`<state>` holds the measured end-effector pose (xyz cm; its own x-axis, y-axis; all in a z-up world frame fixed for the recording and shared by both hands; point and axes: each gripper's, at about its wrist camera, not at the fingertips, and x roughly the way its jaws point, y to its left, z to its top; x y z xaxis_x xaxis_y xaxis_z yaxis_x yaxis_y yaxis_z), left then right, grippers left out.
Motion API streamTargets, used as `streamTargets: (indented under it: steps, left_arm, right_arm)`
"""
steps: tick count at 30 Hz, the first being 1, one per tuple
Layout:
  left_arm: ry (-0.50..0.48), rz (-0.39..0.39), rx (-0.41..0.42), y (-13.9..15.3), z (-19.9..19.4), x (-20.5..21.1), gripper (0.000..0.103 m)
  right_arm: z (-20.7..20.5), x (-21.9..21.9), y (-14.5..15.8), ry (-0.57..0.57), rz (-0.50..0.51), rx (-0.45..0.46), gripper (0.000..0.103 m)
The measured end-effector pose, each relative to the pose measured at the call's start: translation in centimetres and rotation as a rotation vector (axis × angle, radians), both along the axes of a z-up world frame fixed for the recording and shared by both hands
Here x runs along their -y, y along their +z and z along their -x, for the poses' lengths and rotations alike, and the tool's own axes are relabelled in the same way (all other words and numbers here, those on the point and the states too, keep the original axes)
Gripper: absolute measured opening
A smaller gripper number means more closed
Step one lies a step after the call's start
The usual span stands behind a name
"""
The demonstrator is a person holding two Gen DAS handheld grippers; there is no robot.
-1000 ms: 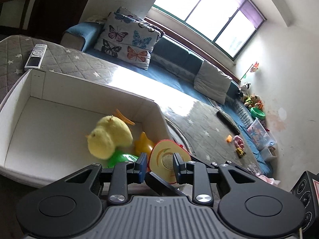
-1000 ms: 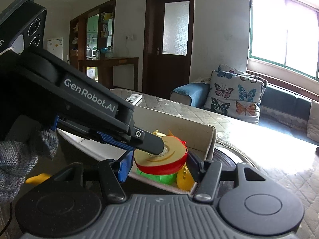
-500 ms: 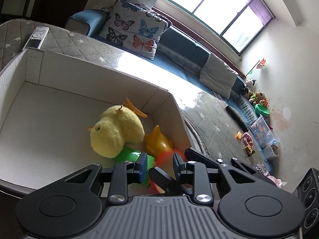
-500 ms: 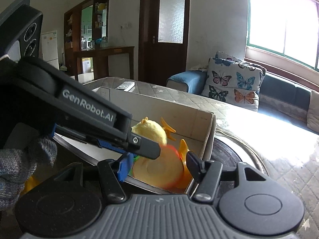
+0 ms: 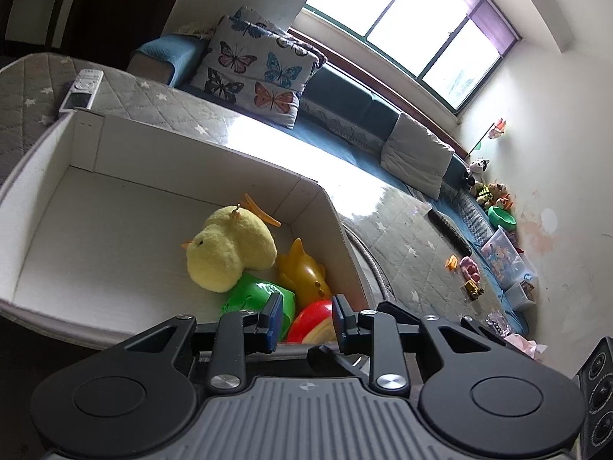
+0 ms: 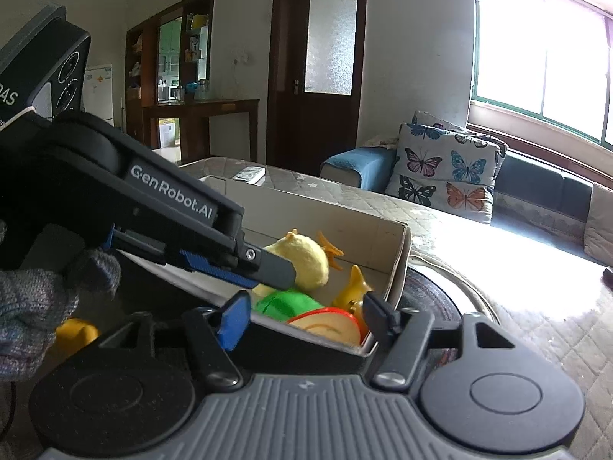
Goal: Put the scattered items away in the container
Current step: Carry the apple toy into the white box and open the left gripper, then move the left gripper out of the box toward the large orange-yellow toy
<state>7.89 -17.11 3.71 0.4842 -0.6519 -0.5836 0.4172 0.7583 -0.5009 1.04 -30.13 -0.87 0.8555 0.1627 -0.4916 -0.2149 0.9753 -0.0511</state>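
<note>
Right now both claws hang just over the near edge of the white cardboard box [image 5: 161, 153], which sits on a grey quilted, star-patterned worktop [image 5: 161, 111]. Tucked into the box's near right corner are four toys: a yellow plush chick [image 5: 230, 249] lying on its side, a green plastic toy [image 5: 253, 297] under it, an amber plastic duck [image 5: 302, 272] against the side wall, and a red-and-yellow disc toy [image 5: 310, 326] leaning at the very front. The left claw [image 5: 304, 322] stands partly open with nothing between its fingers, the disc toy showing beyond the gap. The right claw [image 6: 306, 320] is spread wide and empty too, poised over the same corner, with the left tool's body crossing above it and a grey knitted glove [image 6: 42, 303] gripping that tool. A white remote control [image 5: 82, 90] lies on the worktop behind the box, and a butterfly cushion [image 5: 256, 73] rests on the blue sofa beyond.
</note>
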Motion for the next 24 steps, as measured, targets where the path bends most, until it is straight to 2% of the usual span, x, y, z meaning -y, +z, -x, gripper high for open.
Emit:
streamTargets:
  steps: [11,24]
  left_arm:
    - [0.041,-0.037,0.055,1.0,3.8,-2.7,0.03]
    - [0.128,-0.051,0.062,0.4,7.4,-7.0,0.03]
  right_arm:
    - [3.1,-1.7,-0.7,0.033,-0.016,-0.029,0.072]
    - [5.7,-4.2,-2.3,0.096,-0.035,-0.078,0.074]
